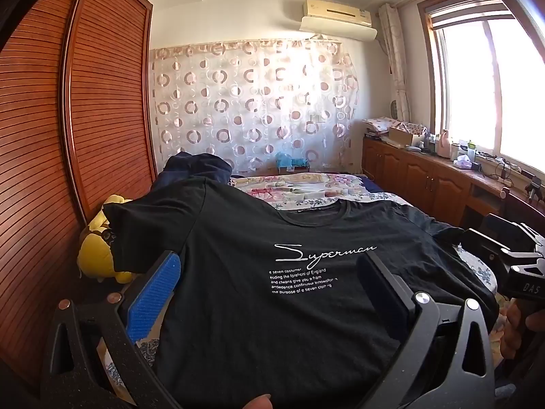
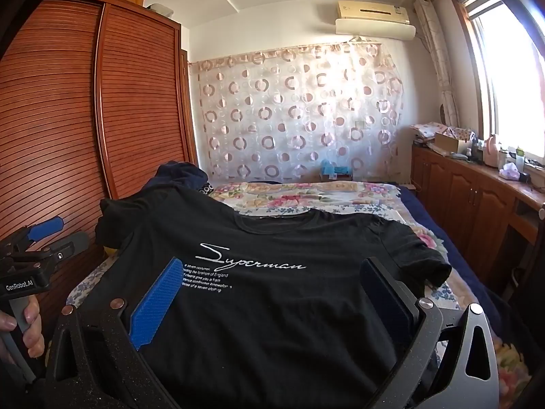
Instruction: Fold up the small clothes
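While jaws gape, black T-shirt (image 1: 289, 272) lies flat beyond, untouched.

One black T-shirt (image 1: 272, 272), two claws (image 1: 269, 272) (image 2: 269, 286), perhaps one plush toy (image 1: 98, 248)

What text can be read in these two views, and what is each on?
"Superman": script print on the black T-shirt.
Small lines under it: partly legible, e.g. "the forefront of England"; the rest is garbled.
"GenRobot.AI": body of the left tongs.
"DAS": body of the right tongs.
Air conditioner logo: too small to read.
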Motion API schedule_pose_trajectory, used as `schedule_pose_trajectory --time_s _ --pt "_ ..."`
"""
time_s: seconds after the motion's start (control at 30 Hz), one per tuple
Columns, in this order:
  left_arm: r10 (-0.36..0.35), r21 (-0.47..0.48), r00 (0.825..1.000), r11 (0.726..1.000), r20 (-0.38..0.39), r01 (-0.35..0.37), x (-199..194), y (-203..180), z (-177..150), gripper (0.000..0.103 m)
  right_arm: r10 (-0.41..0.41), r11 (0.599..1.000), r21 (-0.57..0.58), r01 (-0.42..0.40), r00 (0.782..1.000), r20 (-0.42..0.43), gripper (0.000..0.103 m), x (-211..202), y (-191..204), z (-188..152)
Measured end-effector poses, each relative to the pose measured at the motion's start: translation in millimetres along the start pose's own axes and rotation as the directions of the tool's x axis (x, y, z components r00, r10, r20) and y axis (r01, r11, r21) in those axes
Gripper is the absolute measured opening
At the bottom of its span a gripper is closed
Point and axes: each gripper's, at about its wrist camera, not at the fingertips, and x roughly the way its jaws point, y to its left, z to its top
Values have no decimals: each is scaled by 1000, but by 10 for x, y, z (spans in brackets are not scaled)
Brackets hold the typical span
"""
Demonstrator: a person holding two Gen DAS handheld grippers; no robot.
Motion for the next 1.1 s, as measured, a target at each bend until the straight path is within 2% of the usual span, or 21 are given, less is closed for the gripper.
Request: schedule_pose_trajectory --time_s 0.33,0.57,0.9,1.1 --pt "1 5 1000 1000 3 -1 1 -1 -1 103 0 1000 0 0 1000 0 103 1 -6 0" --pt "5 -14 999 1000 -34 -6 150 78 -65 103 -1 1000 2 1 1000 -15 103 81 34 -6" --pt "53 -55 994 997 -96 -58 430 451 -198 103 -5 1000 -7 5 998 -65 103 397 -19 34" --pt "86 -67 985 993 -149 -97 625 686 -297 103 -1 999 -38 -1 998 -56 103 561 -6 128"
